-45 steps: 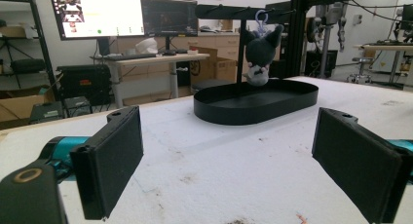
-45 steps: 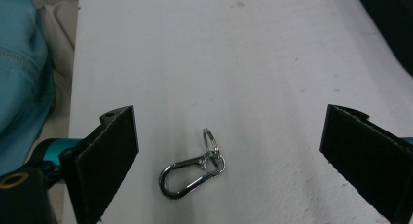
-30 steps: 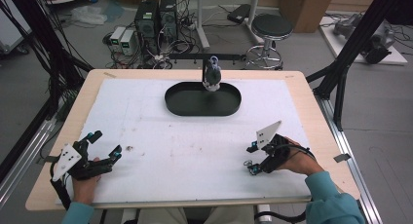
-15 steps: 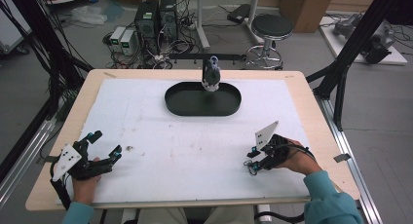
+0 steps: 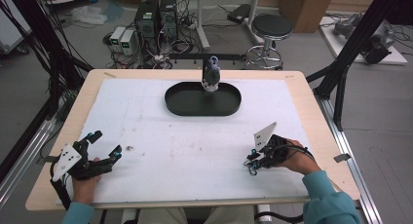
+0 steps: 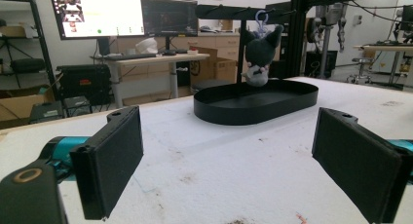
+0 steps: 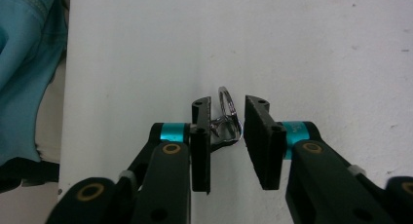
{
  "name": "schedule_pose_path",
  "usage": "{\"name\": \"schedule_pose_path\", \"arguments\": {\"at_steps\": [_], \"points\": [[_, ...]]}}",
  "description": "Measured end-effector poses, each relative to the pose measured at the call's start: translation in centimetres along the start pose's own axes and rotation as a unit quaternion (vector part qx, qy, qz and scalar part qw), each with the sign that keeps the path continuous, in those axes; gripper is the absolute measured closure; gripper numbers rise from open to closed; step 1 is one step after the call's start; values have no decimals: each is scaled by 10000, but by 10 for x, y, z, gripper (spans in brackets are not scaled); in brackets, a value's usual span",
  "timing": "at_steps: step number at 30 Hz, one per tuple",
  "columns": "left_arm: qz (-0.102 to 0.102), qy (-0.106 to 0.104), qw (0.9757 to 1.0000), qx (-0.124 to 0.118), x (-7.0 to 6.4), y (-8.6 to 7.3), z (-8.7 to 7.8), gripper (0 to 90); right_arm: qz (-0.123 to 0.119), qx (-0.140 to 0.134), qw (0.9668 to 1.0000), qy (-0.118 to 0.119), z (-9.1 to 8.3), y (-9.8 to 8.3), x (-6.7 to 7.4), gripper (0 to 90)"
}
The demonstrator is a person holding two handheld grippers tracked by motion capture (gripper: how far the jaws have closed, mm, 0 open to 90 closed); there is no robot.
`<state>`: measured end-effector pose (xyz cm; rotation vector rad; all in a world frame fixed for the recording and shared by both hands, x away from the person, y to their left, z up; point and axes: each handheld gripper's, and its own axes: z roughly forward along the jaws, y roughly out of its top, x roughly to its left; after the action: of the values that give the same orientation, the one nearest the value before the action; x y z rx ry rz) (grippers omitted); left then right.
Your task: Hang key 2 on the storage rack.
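Rested low at the near edge: left gripper spread wide, right gripper jaws just closing, a gap left.

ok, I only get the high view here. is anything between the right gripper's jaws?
Observer: Yes. A metal key ring stands on edge between the jaws of the right gripper, which have just been closing. There is a gap at one pad.
Operator: And the left gripper?
Observer: The left gripper is wide open with nothing between its jaws, aimed at the black tray.
Operator: How is the plush fixed?
Observer: The plush toy hangs by a purple loop from a black bar above the tray.
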<state>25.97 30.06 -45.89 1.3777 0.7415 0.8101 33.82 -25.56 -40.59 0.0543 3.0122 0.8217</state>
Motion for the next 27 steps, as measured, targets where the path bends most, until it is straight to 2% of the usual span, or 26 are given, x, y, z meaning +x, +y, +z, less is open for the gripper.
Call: {"name": "schedule_pose_path", "arguments": {"at_steps": [8,11,15,22,27], "points": [[14,-4,10000,12,0,0,0,118,-12,56,10000,-22,2,0,0,767],[2,0,10000,1,0,0,0,118,-33,81,10000,-25,3,1,0,793],[14,-3,10000,11,0,0,0,118,-65,101,9999,-38,3,1,1,871],[18,1,10000,8,0,0,0,118,-70,106,9999,-83,3,2,2,878],[19,2,10000,11,0,0,0,118,165,85,9997,-146,2,2,1,882]]}}
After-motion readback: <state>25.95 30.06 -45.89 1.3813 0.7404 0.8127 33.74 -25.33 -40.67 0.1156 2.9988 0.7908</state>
